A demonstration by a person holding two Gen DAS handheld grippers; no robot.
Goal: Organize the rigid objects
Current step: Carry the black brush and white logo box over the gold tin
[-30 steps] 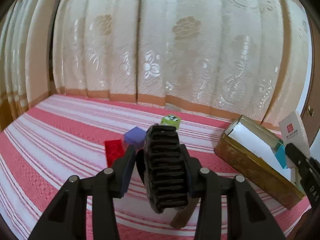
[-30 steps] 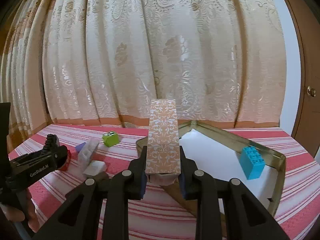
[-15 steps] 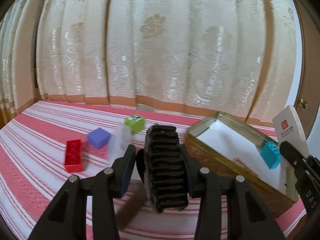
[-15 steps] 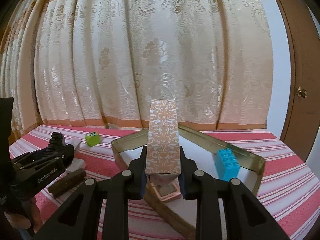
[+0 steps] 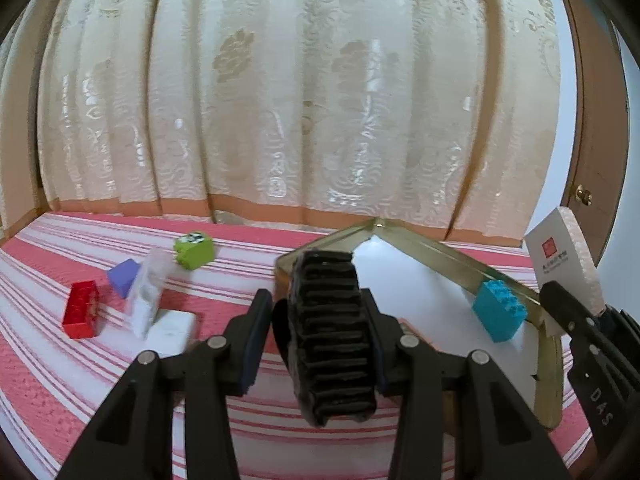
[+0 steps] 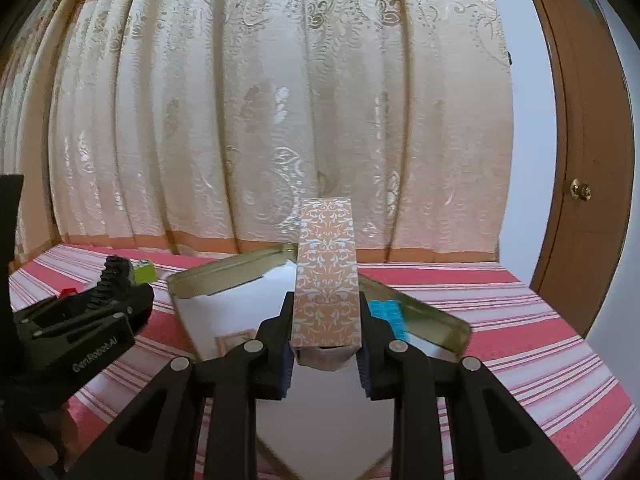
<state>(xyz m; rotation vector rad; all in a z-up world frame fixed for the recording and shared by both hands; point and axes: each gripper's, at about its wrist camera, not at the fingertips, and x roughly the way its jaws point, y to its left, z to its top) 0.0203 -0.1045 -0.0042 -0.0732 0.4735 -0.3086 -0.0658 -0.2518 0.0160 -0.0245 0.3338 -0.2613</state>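
My left gripper (image 5: pixel 316 336) is shut on a black ribbed hair claw clip (image 5: pixel 330 332), held near the left corner of a gold metal tin (image 5: pixel 436 248). My right gripper (image 6: pixel 325 336) is shut on a tall patterned orange box (image 6: pixel 326 272), held above the tin (image 6: pixel 224 276). A blue brick lies in the tin and shows in both views (image 5: pixel 498 314) (image 6: pixel 390 314). The right gripper with its box shows at the right edge of the left wrist view (image 5: pixel 568 256). The left gripper shows at the left of the right wrist view (image 6: pixel 80 320).
On the striped red-and-white cloth (image 5: pixel 60 360) left of the tin lie a red brick (image 5: pixel 82 314), a purple block (image 5: pixel 124 278), a green block (image 5: pixel 194 250), a clear plastic piece (image 5: pixel 148 288) and a white block (image 5: pixel 172 330). A curtain hangs behind; a wooden door (image 6: pixel 580 160) stands at the right.
Both grippers have moved toward the tin, which now lies closer and more central in both views. Their holds on the clip and the box are unchanged.
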